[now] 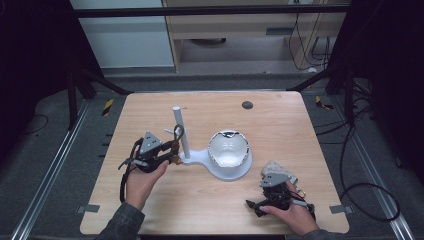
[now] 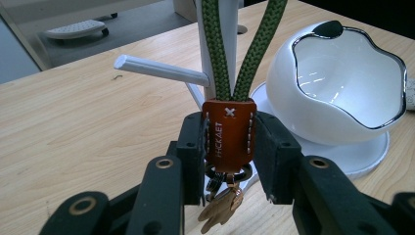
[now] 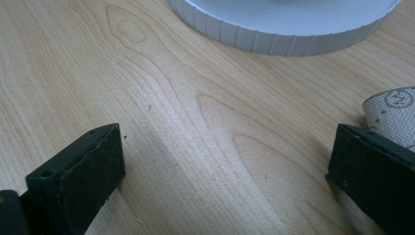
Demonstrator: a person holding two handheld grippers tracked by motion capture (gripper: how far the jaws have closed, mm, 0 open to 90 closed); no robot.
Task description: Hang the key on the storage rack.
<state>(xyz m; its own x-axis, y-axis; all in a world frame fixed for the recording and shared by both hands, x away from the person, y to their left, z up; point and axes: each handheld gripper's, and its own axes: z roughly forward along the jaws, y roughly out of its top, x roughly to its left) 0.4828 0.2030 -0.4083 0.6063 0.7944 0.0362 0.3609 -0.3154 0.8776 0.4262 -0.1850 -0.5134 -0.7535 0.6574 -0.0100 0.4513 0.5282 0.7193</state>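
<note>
Hanging a keychain on the white stand's peg.
Brown leather tab (image 2: 229,131) of the green-corded keychain sits clamped in the left tongs (image 2: 229,147), beside the stand post (image 1: 180,134); loop (image 2: 242,46) appears around the post, though its top is cut off. Advise keeping the loop clear over the peg (image 2: 161,72) before release. Right tongs (image 3: 220,171) gape idle on the surface (image 3: 161,98).

The high view looks forward and down over the whole counter (image 1: 280,125). Both gripper views sit low and close above its wood, sharing the white stand (image 2: 362,152) at its middle.
</note>
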